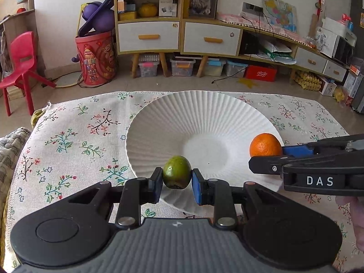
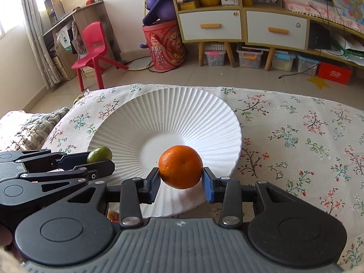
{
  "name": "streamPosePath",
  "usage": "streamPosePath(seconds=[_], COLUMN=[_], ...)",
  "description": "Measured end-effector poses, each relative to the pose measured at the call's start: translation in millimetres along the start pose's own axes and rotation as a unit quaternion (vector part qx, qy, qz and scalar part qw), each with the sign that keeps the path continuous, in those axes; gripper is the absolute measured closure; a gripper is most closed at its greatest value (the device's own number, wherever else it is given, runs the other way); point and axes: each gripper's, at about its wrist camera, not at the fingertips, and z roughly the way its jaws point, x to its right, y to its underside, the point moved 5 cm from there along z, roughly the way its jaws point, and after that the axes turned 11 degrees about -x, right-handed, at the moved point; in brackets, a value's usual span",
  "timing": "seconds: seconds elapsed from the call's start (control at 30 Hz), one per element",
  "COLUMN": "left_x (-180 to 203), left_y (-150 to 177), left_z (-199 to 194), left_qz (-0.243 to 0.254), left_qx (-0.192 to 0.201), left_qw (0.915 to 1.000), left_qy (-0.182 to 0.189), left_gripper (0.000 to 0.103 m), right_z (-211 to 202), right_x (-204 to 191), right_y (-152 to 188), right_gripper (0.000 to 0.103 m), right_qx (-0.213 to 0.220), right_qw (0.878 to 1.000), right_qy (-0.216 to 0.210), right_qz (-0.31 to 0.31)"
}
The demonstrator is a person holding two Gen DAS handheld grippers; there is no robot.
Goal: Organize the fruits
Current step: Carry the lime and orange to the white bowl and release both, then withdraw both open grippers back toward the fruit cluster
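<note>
A floral cloth (image 1: 68,141) spreads under the white plate (image 1: 204,113) at frame centre. Above its near rim, the left gripper (image 1: 177,180) clamps a lime (image 1: 177,172); the right gripper (image 2: 181,178) clamps an orange (image 2: 180,167). Only the right view shows something orange-brown, perhaps fruit (image 2: 113,215), beneath its linkage.

Setting identified as a home living room. Tiled floor (image 1: 109,86); a wooden cabinet (image 1: 147,16) with white drawers and cluttered shelves is seen against the wall. A red child's chair (image 2: 95,47), toy bucket (image 1: 96,59) and plastic storage boxes (image 2: 249,56) are noted. A floral tablecloth (image 1: 68,141) is spread in front.
</note>
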Motion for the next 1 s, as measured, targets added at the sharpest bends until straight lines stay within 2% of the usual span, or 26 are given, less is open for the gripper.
streamPosePath(seconds=[0.3,0.43,0.5,0.57,0.8,0.87,1.0], left_x=[2.3,4.5,6.2,6.8,4.2,3.2,-0.3], left_y=[-0.8,0.4,1.2,2.9,16.2,21.5,32.8], left_z=[3.7,-1.7,-6.6,-10.7,-24.5,-29.0,-37.6], left_qz=[0.007,0.004,0.007,0.004,-0.018,-0.021,-0.027], left_qx=[-0.001,0.004,0.009,0.011,0.005,0.003,0.001], left_qw=[1.0,1.0,0.9999,0.9998,0.9996,0.9995,0.9993], left_qy=[-0.003,-0.003,-0.008,-0.013,-0.023,-0.024,-0.026], left_gripper=[0.095,0.093,0.086,0.072,0.053,0.046,0.037], right_z=[-0.3,-2.6,-6.8,-12.1,-29.0,-32.1,-37.3], right_x=[0.4,2.4,3.1,3.7,8.6,10.6,9.2], right_y=[0.3,0.1,-0.1,0.0,6.2,9.8,18.2], right_gripper=[0.067,0.062,0.062,0.056,0.043,0.035,0.03], right_qx=[0.0,0.001,0.007,0.012,0.028,0.029,0.03], right_qw=[1.0,1.0,1.0,1.0,1.0,1.0,0.999], right_qy=[-0.002,-0.008,-0.011,-0.013,-0.006,-0.008,-0.007], right_qz=[-0.005,0.003,0.006,0.006,0.004,0.002,-0.013])
